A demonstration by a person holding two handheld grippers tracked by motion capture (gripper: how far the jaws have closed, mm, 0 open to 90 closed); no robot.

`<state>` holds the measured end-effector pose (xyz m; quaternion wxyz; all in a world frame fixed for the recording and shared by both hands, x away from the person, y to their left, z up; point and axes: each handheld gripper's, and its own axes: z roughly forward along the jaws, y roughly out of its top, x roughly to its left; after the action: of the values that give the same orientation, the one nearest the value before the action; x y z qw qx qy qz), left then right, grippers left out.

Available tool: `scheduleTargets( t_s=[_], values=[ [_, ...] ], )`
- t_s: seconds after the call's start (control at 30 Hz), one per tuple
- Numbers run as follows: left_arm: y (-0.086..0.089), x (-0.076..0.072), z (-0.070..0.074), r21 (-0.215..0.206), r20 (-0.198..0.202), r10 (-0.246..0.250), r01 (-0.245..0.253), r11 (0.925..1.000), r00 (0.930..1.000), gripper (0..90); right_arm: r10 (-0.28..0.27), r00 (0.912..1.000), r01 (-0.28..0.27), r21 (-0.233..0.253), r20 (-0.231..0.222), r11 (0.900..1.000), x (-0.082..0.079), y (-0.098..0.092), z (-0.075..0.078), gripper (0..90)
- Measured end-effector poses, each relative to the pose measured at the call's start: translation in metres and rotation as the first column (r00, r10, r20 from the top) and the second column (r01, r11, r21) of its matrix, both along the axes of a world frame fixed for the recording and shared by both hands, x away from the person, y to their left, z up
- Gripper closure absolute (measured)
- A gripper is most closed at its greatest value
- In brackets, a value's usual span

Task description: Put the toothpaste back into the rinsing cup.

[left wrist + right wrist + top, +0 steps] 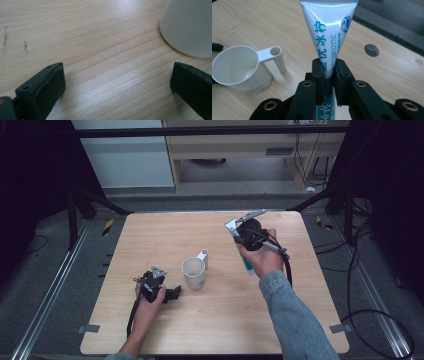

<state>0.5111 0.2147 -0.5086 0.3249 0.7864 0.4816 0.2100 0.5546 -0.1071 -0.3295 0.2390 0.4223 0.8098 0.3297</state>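
Observation:
A white cup (194,271) with a flat handle stands upright near the middle of the wooden table (220,325). My left gripper (172,293) rests on the table just left of the cup. Its jaws stand wide open in the left gripper view (117,72), with bare wood between them and the cup (190,25) just beyond the right jaw. My right gripper (248,236) is raised above the table's far right part, shut on a white toothpaste tube (328,32) with blue lettering. The cup (239,67) lies lower left of the tube.
A small round grey disc (371,50) sits in the tabletop near the table's edge. Dark floor with cables (370,315) and metal rails surrounds the table. A wooden cabinet (235,150) stands behind it.

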Motion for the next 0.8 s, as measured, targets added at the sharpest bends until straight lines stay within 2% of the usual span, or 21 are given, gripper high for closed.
scheduleTargets(
  t_s=[0.13,0.33,0.5,0.8],
  values=[
    [0.000,0.000,0.000,0.000,0.001,0.000,0.000,1.0000,1.0000,0.0,0.009,0.9990,-0.010,0.035,0.045,0.999,-0.003,0.008,0.004,79.9],
    [0.000,0.000,0.000,0.000,0.001,0.000,0.000,1.0000,1.0000,0.0,0.016,0.9965,-0.022,0.074,0.082,0.997,-0.004,0.015,0.007,79.9],
    [0.000,0.000,0.000,0.000,0.000,0.000,0.000,1.0000,1.0000,0.0,0.022,0.9912,-0.036,0.108,0.131,0.993,-0.004,0.023,0.017,79.9],
    [0.000,0.000,0.000,0.000,0.000,-0.001,0.001,1.0000,1.0000,0.0,0.010,0.9835,-0.041,0.168,0.181,0.985,-0.002,0.033,0.025,80.0]
  ],
)
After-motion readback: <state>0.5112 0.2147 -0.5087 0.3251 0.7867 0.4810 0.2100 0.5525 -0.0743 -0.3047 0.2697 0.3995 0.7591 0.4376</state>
